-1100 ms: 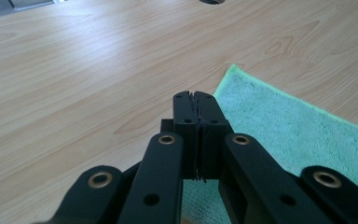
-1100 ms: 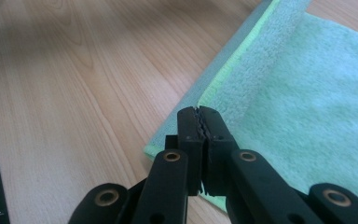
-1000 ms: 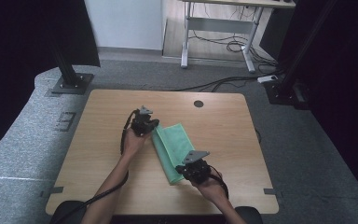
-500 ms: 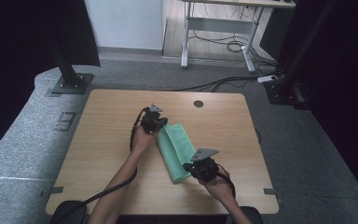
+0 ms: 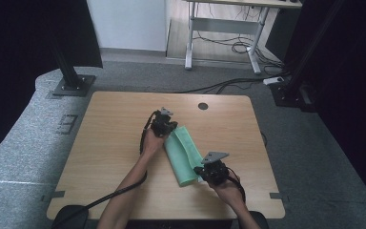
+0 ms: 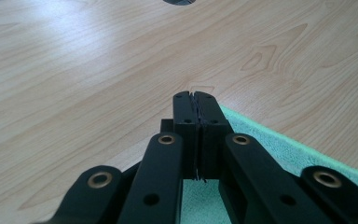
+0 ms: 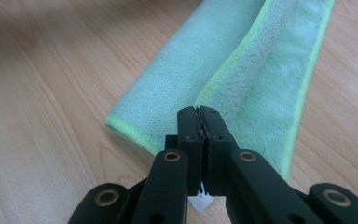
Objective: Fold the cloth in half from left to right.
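A pale wooden counter [image 5: 119, 143] with a round cable port near its far edge stands on grey carpet, with dark stands at either side and a desk frame with loose cables behind.

At the middle of it lies the green cloth [image 5: 183, 155], folded lengthwise into a narrow strip that runs diagonally from near the far centre toward the near right. In the right gripper view the cloth [image 7: 214, 65] shows one layer laid over another, the yellow-green hem of the upper flap running down the strip's length; we judge the fold is being made along that long axis, which is why the strip lies so slim and straight.

We hold one claw at each end. The left claw [image 5: 167, 127] sits at the far end of the strip, and in the left gripper view the left claw [image 6: 195, 100] is clenched flat, jaw against jaw, at the cloth's edge [image 6: 279, 149], with bare wood ahead. A thread-thin line shows between the jaws, but we cannot tell whether any fabric is pinched there. The right claw [image 5: 201, 171] is at the near end; in its own view the right claw [image 7: 201, 112] is likewise clenched, its tip just over the inner hem, and again we cannot make out cloth inside it.

Placed at opposite ends, the two claws keep the fold even, we judge.
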`<act>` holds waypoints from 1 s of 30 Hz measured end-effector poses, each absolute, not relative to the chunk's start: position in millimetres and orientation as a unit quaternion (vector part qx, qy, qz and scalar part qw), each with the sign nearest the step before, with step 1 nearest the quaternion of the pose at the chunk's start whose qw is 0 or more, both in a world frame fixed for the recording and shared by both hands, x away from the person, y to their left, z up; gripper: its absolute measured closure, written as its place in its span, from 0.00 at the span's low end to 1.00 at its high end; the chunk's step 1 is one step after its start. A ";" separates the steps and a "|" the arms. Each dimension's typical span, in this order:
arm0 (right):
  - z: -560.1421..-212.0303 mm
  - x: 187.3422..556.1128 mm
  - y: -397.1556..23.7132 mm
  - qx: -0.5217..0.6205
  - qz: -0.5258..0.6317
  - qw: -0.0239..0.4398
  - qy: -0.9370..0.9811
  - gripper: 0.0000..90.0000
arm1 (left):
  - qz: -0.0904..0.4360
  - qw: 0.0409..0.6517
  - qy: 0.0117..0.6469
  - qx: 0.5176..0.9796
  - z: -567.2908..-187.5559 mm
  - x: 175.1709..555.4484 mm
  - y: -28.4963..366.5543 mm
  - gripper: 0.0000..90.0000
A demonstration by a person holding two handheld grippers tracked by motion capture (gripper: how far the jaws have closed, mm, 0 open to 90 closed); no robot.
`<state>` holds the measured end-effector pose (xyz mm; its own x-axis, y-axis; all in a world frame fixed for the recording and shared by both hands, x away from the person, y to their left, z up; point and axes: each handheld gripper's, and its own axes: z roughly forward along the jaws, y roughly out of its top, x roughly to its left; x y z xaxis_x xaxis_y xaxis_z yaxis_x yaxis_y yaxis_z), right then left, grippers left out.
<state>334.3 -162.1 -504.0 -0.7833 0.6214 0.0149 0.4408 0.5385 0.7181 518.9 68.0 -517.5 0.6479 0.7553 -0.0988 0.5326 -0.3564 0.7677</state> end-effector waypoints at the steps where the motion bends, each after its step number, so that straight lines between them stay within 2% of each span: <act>1: -504.5 334.5 -162.9 0.307 0.370 0.122 0.868 0.97 | 0.136 0.406 0.397 0.812 -518.4 519.4 67.1 0.98; 14: -511.6 340.0 -170.2 0.323 0.360 0.127 0.866 0.96 | 0.140 0.393 0.398 0.817 -525.7 525.5 57.2 0.96; 17: -512.7 341.7 -173.6 0.326 0.359 0.129 0.865 0.95 | 0.149 0.389 0.394 0.819 -527.1 524.6 54.8 0.85; 22: -511.1 343.5 -180.3 0.339 0.361 0.127 0.859 0.88 | 0.162 0.386 0.390 0.820 -522.6 522.9 53.7 0.61; 30: -499.9 347.1 -194.5 0.356 0.370 0.143 0.846 0.78 | 0.168 0.408 0.383 0.811 -502.7 516.7 57.7 0.45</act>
<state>347.1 -194.5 -499.9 -0.7048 0.7090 0.0216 0.4969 0.4718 0.7283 516.7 57.7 -502.7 0.6496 0.7593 -0.0398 0.4850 -0.3735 0.7908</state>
